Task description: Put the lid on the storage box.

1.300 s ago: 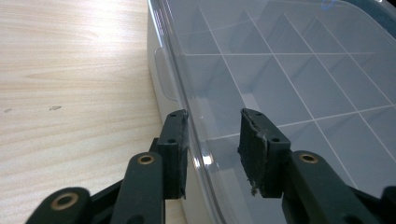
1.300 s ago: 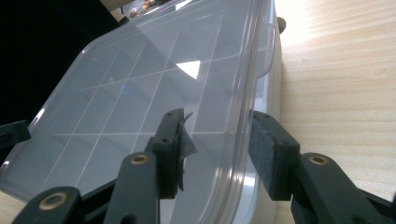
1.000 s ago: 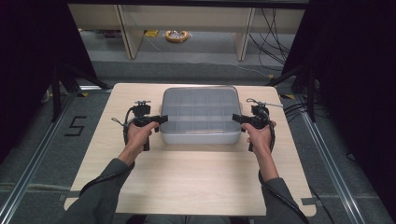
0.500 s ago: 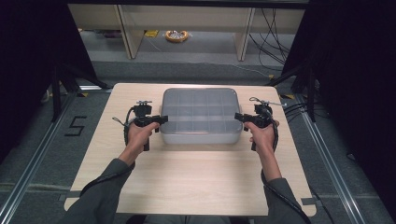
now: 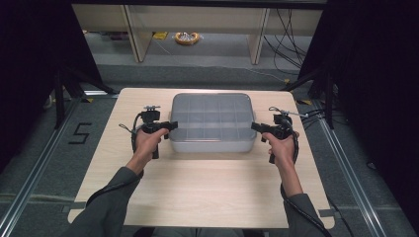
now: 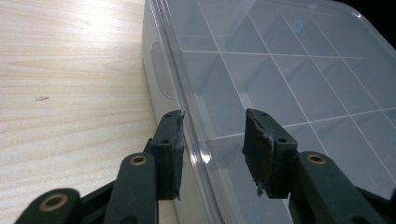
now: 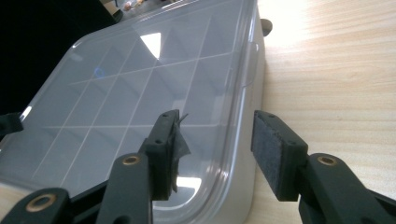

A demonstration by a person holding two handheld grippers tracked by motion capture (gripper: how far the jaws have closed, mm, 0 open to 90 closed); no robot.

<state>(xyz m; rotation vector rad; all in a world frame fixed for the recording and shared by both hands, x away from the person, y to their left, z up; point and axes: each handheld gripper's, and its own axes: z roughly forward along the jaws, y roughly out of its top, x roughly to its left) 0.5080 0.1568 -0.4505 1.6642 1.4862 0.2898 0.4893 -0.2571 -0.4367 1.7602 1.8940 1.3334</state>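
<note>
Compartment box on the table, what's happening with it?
A person has a gripper at each short end of the lidded clear compartment box on the wooden table. The left gripper and right gripper each straddle the lid's edge, jaws open. The box sits flat and looks empty.

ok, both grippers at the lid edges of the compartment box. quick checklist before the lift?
1. Left gripper straddles the box's lid edge: ok, one jaw outside the wall, one over the lid.
2. Right gripper straddles the opposite edge: ok, same stance.
3. Pads pressing on the lid rim: not ok, a gap shows at both.
4. Grippers level with each other across the box: ok in the high view.
5. Lid seated all round: cannot tell, far corners unclear.
6. Compartments empty: ok as far as the lid lets see.
7. Bare table in front for setting the lid down: ok.
</note>
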